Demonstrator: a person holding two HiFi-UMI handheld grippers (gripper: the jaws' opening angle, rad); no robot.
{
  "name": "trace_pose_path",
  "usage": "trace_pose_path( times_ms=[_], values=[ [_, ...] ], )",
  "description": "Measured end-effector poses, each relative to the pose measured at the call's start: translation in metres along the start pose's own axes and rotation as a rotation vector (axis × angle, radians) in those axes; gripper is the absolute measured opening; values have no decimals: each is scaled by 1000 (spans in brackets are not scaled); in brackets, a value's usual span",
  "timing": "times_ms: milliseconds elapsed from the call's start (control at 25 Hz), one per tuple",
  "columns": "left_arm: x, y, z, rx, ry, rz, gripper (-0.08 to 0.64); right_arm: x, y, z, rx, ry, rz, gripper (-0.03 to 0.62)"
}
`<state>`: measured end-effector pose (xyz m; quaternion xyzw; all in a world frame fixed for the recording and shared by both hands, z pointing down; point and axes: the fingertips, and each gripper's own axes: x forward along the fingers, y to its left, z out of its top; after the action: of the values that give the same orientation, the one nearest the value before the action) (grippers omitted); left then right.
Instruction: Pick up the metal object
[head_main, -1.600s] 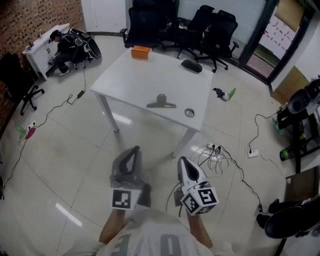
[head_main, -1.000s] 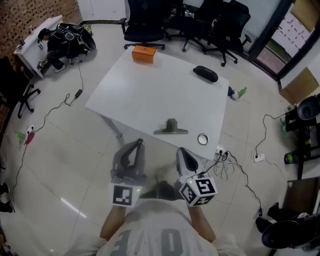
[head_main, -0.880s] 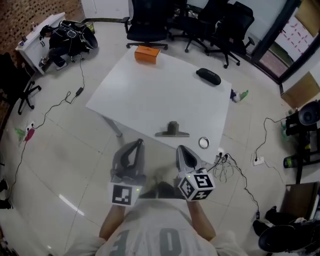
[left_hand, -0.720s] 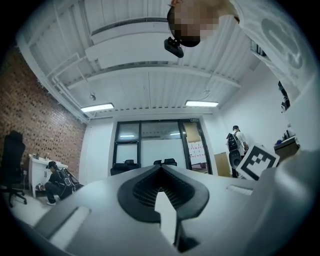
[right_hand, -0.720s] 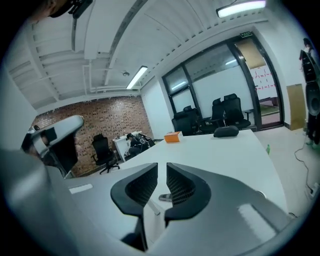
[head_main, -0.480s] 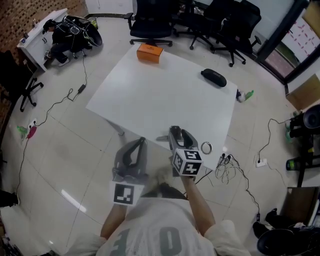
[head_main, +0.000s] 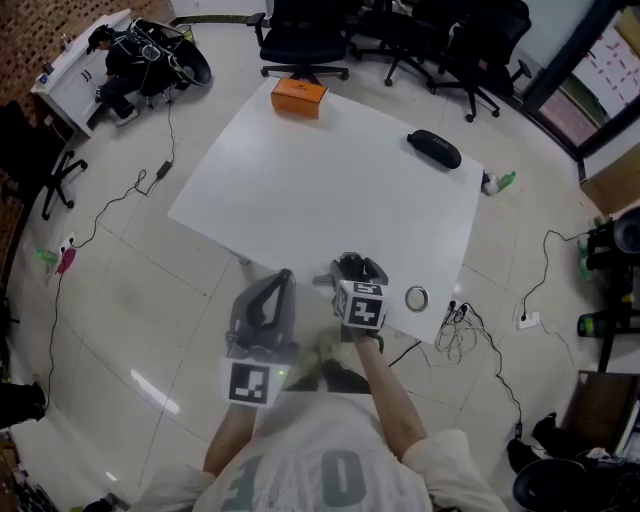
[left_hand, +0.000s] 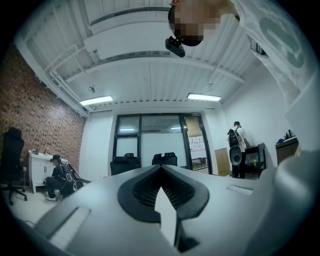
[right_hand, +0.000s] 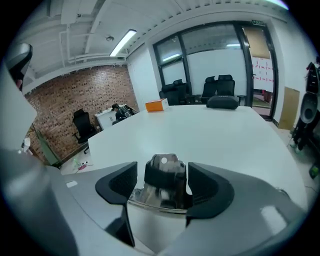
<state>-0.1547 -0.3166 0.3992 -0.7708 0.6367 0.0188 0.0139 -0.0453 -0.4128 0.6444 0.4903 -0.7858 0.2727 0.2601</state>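
Note:
The metal object (right_hand: 165, 170), a shiny scraper-like piece with a dark upright handle, lies near the front edge of the white table (head_main: 330, 180). My right gripper (right_hand: 162, 183) is lowered around it. Its jaws are opening, and the handle stands between the pads with a small gap on each side. In the head view the right gripper (head_main: 351, 266) covers most of the object (head_main: 322, 280); only its left end shows. My left gripper (head_main: 277, 284) hangs shut in front of the table, off its edge, with nothing in it. The left gripper view has the left gripper (left_hand: 161, 192) looking across the room.
A roll of tape (head_main: 416, 298) lies on the table just right of my right gripper. An orange box (head_main: 299, 97) and a black case (head_main: 434, 148) sit at the far edge. Office chairs stand beyond the table. Cables trail on the floor at the right.
My right gripper has gone forward from beside the left one to over the metal object, and its jaws have spread. The left gripper has stayed put.

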Motion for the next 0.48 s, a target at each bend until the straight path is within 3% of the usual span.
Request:
trace_pose_path(
  times_ms=[280, 480],
  values=[
    [4, 1, -6, -6, 23, 0, 2, 12, -3, -9, 28, 46, -42, 323],
    [5, 4, -7, -12, 21, 11, 1, 15, -5, -10, -23, 57, -85, 312]
  ],
)
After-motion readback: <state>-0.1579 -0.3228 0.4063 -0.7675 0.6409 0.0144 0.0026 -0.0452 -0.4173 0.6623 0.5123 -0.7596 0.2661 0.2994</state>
